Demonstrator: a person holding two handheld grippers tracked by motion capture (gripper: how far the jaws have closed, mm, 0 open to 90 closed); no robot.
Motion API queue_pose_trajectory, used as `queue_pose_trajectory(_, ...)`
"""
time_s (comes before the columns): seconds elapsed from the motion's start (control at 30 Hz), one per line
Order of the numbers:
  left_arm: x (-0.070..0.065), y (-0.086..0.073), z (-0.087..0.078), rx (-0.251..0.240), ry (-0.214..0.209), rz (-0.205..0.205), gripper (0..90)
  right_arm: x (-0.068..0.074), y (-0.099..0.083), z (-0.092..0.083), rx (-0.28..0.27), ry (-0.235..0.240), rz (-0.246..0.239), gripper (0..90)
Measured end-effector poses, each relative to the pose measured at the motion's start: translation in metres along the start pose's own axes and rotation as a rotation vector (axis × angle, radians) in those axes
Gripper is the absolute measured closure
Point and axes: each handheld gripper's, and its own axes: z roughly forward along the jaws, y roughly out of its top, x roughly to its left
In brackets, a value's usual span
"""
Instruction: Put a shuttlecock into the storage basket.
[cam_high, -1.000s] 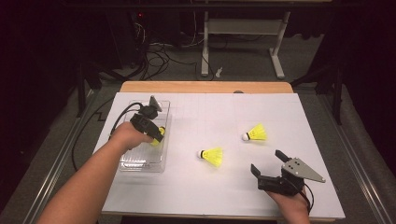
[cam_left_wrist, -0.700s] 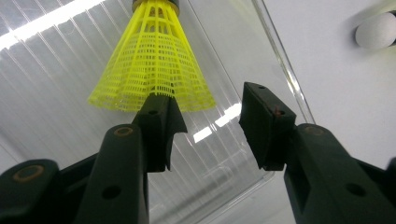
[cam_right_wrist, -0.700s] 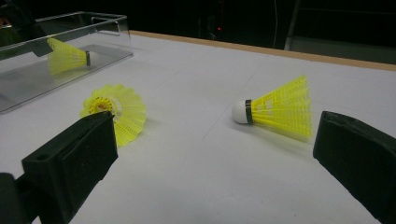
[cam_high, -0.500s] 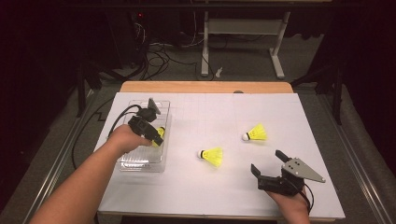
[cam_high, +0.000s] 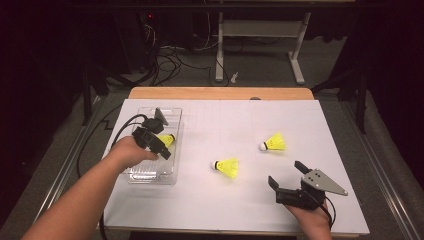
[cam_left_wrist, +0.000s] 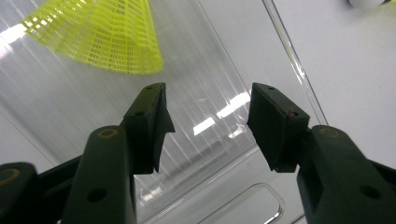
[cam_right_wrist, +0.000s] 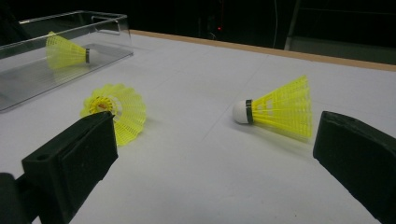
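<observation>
high view – work: shuttlecocks were being moved into the clear tray (cam_high: 150, 172) at the bench's (cam_high: 225, 210) left; likely one just dropped.
high view – shuttlecock in tray (cam_high: 166, 140): lay inside the tray, just beside the left claw (cam_high: 163, 150), not pinched.
high view – left hand (cam_high: 131, 152): forearm came in from bottom left, hand over the tray, claw pointing down into it. Jaws had just been opening, nothing between them.
high view – middle shuttlecock (cam_high: 226, 167): on its side on the white sheet, between tray and right claw, well apart from both.
high view – far shuttlecock (cam_high: 272, 143): on its side, cork toward the left, beyond the right claw.
high view – right claw (cam_high: 288, 178): parked near the bench's front right edge, hand low, jaws spread, empty; probably waiting its turn.

left gripper view – claw (cam_left_wrist: 208, 128): jaws spread, bare gap over the ribbed tray floor (cam_left_wrist: 215, 98).
left gripper view – shuttlecock (cam_left_wrist: 98, 32): yellow skirt at upper left, clear of both jaws; released, I'd judge.
left gripper view – pose: looking steeply down into the tray, tray wall running along the right.

right gripper view – claw (cam_right_wrist: 219, 154): jaws wide apart, holding nothing, held about level just above the bench.
right gripper view – nearest targets: one shuttlecock (cam_right_wrist: 114, 112) behind the left jaw, skirt facing the camera; another (cam_right_wrist: 280, 109) near the right jaw.
right gripper view – tray (cam_right_wrist: 60, 65): far left, a shuttlecock (cam_right_wrist: 70, 53) lying inside.
</observation>
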Motion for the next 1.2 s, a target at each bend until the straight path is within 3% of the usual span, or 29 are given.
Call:
queue_pose_trajectory(0.33,0.000,-0.010,-0.008,0.002,-0.008,0.014,44.5,0.001,0.000,0.000,-0.002,0.001,-0.002,0.2)
queue_pose_trajectory(0.9,0.015,-0.018,-0.032,0.007,0.005,0.007,37.3,0.002,0.000,-0.001,0.000,-0.002,-0.006,0.2)
queue_pose_trajectory(1.2,0.013,-0.023,-0.039,0.007,-0.003,0.047,26.7,0.002,0.000,-0.001,0.001,-0.002,-0.007,0.2)
